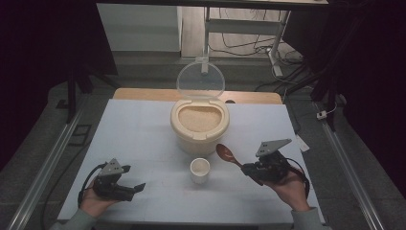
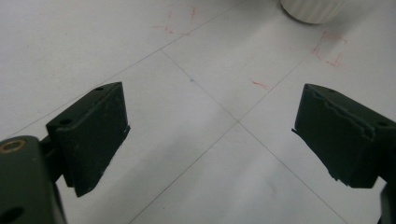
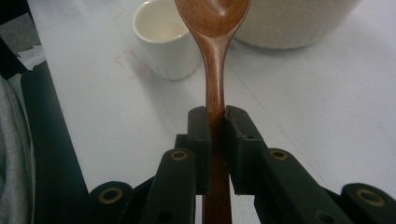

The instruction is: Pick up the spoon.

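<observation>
We see a glossy brown wooden spoon [image 3: 212,28], a smooth white ceramic-looking cup [image 3: 163,42] at ten o'clock, and matt black plastic jaws.

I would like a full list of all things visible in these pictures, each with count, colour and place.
wooden spoon: one, brown, held above the table, right of the cup
cup: one, white, near middle of the table
rice container: one, cream, behind the cup, full of grain
lid: one, clear, standing open behind the container
table: one, white top
left tongs: one, black, open, low over the table at the left
right tongs: one, black, shut on the spoon handle
</observation>
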The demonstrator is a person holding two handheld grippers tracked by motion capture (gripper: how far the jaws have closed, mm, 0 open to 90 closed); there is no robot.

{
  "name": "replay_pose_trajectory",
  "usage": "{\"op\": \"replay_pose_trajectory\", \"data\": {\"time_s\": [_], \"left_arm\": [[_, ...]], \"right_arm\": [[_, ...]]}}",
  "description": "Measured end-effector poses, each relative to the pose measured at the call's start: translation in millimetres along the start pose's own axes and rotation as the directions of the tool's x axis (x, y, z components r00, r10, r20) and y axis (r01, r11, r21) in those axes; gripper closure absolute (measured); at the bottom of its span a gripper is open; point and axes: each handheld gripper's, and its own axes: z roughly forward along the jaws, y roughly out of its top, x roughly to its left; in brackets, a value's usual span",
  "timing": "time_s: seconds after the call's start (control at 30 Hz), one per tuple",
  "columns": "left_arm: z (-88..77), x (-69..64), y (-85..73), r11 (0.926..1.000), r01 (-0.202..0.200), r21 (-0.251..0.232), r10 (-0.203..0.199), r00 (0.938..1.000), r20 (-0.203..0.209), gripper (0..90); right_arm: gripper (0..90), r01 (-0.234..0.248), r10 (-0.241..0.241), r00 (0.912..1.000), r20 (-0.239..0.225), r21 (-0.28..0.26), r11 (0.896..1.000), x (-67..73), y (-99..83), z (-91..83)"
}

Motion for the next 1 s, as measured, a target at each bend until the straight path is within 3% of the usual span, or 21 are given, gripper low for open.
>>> {"op": "replay_pose_trajectory", "data": {"time_s": [0.5,0.83,1.0], "left_arm": [[0.1,-0.2,0.2,1.0000,0.002,-0.001,-0.002,1.0000,0.002,9.6],[-0.2,0.6,1.1,1.0000,0.007,-0.006,-0.007,1.0000,0.004,9.6],[-0.1,1.1,0.7,0.9999,0.009,-0.005,-0.009,0.9999,0.006,9.6]], "right_arm": [[81.2,0.095,-0.095,0.9948,-0.037,0.016,0.995,23.8,28.2,16.4],[81.2,0.170,-0.168,0.9836,-0.065,0.029,0.985,43.5,56.4,27.3],[81.2,0.196,-0.193,0.9784,-0.075,0.045,0.980,48.8,59.9,38.4]]}}
